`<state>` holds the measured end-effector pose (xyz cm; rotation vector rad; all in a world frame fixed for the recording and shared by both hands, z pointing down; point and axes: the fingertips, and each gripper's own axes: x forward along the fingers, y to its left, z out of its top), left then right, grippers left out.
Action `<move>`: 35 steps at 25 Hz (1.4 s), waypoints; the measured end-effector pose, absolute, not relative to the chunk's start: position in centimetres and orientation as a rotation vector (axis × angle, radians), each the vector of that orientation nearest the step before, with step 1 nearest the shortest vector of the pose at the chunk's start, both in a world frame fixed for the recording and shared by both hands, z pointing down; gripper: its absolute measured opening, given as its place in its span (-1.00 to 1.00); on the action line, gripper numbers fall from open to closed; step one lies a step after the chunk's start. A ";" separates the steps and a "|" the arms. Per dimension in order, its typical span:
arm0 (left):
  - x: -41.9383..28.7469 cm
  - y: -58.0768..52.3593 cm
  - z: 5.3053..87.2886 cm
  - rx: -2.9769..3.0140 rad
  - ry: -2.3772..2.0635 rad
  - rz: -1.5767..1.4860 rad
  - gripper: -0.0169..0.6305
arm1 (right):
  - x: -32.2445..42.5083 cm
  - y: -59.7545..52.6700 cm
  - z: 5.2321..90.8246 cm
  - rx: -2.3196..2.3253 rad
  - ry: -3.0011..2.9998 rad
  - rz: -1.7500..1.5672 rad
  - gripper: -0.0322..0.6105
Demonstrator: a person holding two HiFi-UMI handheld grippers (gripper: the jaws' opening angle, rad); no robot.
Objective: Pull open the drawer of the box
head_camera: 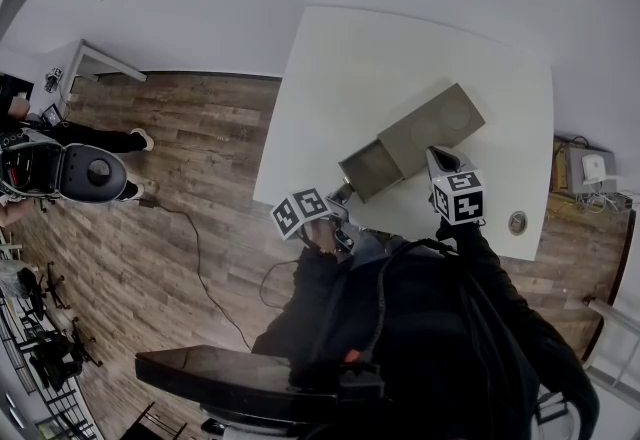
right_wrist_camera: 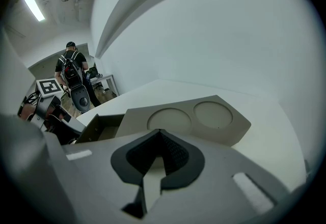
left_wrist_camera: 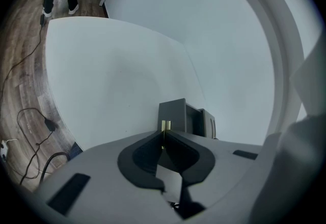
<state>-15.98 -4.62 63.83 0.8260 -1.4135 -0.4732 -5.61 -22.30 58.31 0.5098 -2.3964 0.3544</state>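
Left gripper: its jaws are clenched on the small brass handle of the drawer, at the near left end of the box. Right gripper: its jaws are closed together with nothing between them and are held over the near right part of the box's top; whether they touch the top cannot be told.

Box: a long, low, grey body, laid obliquely on the white table, towards the near right part of the tabletop. Two shallow round recesses are sunk side by side in its flat top, and its far right end is cut to an angled outline.

Drawer: it is drawn out of the left end of the box, towards the near edge of the table. It is an open-topped grey tray of the same colour as the box, and its inner walls and floor are exposed to view.

Surroundings: a small round object lies on the table near its near right corner, well apart from the box. A wood-patterned floor with a dark cable is seen at the left. A person with a backpack stands beyond the far left end of the table.
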 end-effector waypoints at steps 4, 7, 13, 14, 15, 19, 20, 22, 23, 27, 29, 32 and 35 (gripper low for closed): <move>-16.0 -4.7 63.8 0.825 -1.415 -0.476 -0.87 | -5.6 -22.4 58.2 0.509 -2.396 0.352 -0.92; -15.9 -4.6 63.6 0.824 -1.412 -0.478 -0.87 | -5.6 -22.3 58.1 0.509 -2.395 0.349 -0.92; -16.0 -4.6 63.6 0.822 -1.416 -0.487 -0.87 | -5.6 -22.3 58.1 0.509 -2.393 0.348 -0.92; -16.1 -4.5 63.6 0.823 -1.416 -0.487 -0.87 | -5.7 -22.2 58.1 0.509 -2.393 0.347 -0.92; -16.1 -4.5 63.6 0.823 -1.417 -0.486 -0.87 | -5.7 -22.2 58.1 0.510 -2.393 0.348 -0.92; -16.1 -4.4 63.6 0.823 -1.416 -0.486 -0.87 | -5.7 -22.1 58.0 0.511 -2.395 0.351 -0.92; -16.1 -4.4 63.6 0.822 -1.417 -0.486 -0.87 | -5.7 -22.1 58.0 0.512 -2.395 0.351 -0.92; -16.1 -4.4 63.6 0.817 -1.419 -0.484 -0.87 | -5.7 -22.2 58.0 0.512 -2.395 0.350 -0.92; -16.2 -4.3 63.7 0.814 -1.420 -0.483 -0.87 | -5.7 -22.2 58.0 0.511 -2.396 0.350 -0.92; -16.1 -4.1 64.0 0.803 -1.422 -0.489 -0.87 | -5.5 -22.4 58.2 0.509 -2.398 0.351 -0.92; -16.1 -4.1 64.0 0.802 -1.423 -0.489 -0.87 | -5.5 -22.4 58.2 0.509 -2.399 0.350 -0.92; -16.2 -4.1 64.1 0.799 -1.424 -0.489 -0.87 | -5.6 -22.4 58.3 0.507 -2.400 0.353 -0.92; -16.1 -4.2 64.1 0.797 -1.425 -0.490 -0.87 | -5.6 -22.4 58.3 0.503 -2.400 0.355 -0.92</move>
